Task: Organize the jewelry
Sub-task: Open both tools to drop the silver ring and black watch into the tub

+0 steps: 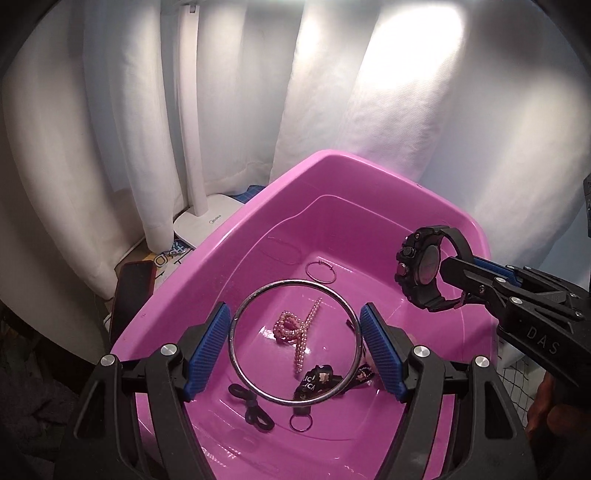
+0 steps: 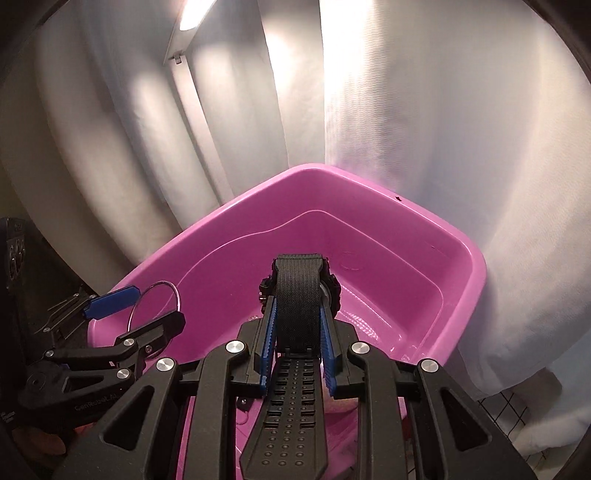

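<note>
Pink plastic basin [image 1: 221, 266] lies below both claws; left claw [image 1: 294, 341] grips a large silver metal bangle [image 1: 236, 343]; right claw [image 2: 298, 314] pinches a black rubber-strapped watch [image 2: 297, 295]; either could slip, I judge, falling onto the pale pink beaded bracelet [image 1: 295, 328].

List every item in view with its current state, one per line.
left claw: shut on the silver bangle
right claw: shut on the black watch strap
silver bangle: held above the basin
black watch: held above the basin
pink basin: open, jewelry inside
pink bead bracelet: lying loose on basin floor
thin hoop: lying flat
lamp: on
</note>
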Motion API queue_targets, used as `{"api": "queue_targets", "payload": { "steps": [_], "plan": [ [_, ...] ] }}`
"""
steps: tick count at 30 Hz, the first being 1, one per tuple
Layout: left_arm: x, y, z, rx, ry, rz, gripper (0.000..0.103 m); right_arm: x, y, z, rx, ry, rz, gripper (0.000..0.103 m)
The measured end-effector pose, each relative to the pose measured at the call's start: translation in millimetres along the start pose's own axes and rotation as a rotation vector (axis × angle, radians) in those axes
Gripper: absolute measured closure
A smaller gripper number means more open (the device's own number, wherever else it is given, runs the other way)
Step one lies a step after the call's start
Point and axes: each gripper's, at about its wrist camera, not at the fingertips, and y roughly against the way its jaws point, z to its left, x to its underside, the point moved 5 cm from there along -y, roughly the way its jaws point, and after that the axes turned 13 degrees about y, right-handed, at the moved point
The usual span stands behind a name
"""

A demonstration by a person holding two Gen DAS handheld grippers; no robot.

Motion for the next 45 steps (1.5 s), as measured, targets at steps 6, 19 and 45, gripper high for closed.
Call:
{"api": "queue_targets", "payload": {
  "steps": [6, 19, 45],
  "plan": [
    [4.3, -19.4, 4.3, -0.006, -0.002, 0.088, 0.032, 10.2, -24.1, 0.8, -0.004, -0.009, 0.113, 0.082],
    [5.4, -28.6, 4.3, -0.022, -0.003, 0.149, 0.028, 7.7, -32.7, -8.6, 0.035, -0.034, 0.143, 0.081],
    [19.3, -13.3, 9.3, -0.038, 0.029, 0.148, 0.02, 15.2, -16.3, 3.1, 0.034, -0.051, 0.126, 0.054]
  ]
}}
